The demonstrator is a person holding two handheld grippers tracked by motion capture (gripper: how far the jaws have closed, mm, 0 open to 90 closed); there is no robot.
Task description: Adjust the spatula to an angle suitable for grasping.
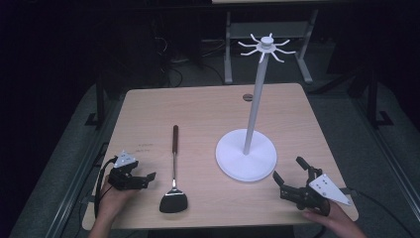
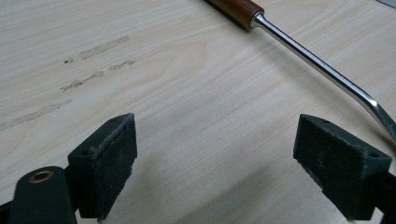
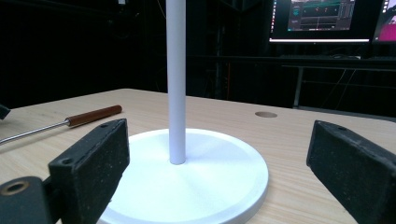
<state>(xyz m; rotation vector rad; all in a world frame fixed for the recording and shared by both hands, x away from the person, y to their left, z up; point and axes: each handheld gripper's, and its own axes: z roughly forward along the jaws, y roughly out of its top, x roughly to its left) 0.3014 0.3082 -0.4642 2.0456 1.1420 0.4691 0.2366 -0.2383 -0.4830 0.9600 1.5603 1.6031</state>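
On table (image 1: 208, 106), spatula (image 1: 174, 174) lay left of hook stand (image 1: 246, 153); left gripper (image 1: 139, 179) & right gripper (image 1: 289, 174) both wide open, empty. Best grab spatula mid-shaft.

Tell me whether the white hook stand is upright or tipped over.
Upright. The stand rests flat on its round base on the table, its pole rising straight to the hooks on top.

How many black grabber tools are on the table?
2. The left black two-jaw gripper sits near the table's front left corner, beside the spatula. The right black two-jaw gripper sits near the front right corner, by the white stand's base.
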